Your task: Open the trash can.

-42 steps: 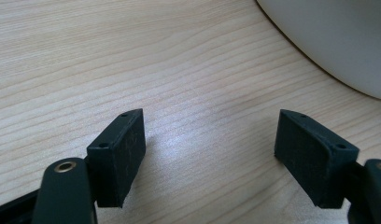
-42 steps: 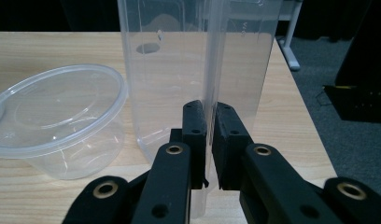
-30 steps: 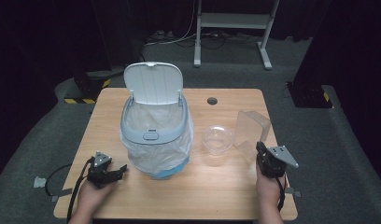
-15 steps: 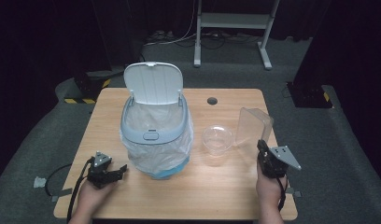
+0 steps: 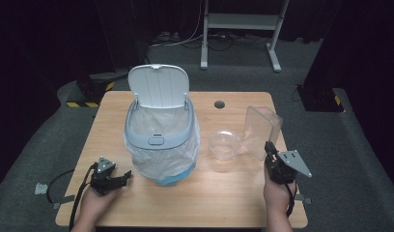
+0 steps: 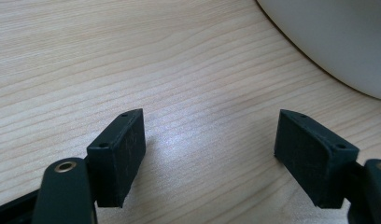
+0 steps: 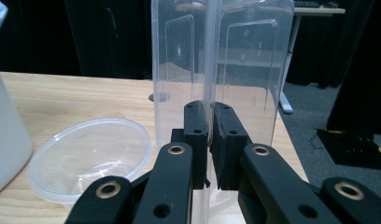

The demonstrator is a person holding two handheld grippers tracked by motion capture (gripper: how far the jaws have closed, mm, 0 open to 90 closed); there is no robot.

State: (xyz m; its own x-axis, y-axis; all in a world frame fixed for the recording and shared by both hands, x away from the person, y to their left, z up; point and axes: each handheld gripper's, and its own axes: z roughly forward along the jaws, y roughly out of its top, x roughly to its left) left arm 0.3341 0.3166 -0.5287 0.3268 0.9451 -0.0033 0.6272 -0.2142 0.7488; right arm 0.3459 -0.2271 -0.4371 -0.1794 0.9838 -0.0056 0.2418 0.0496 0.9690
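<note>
A: Looking at the closest things first, what are the two hands doing?

B: The left gripper [image 5: 119,180] lies low on the table [image 5: 224,203] at about seven o'clock. Its jaws are spread wide with just bare wood between them.

A: And the other one?

B: The right gripper [image 5: 269,147] is at about four o'clock. Its jaws are pressed tight on one thin wall of the clear box [image 5: 260,129]. The box is tipped up on the right side of the table, with its open end pointing up and away.

A: What sits next to it?

B: The clear bowl [image 5: 225,144] sits on the table just beside the box, at its nine o'clock.

A: And farther left?

B: The bin [image 5: 161,145] stands in the middle. It has a clear bag [image 5: 159,159] inside.

A: Farthest?

B: Its white lid [image 5: 158,86] stands open at twelve o'clock.
</note>
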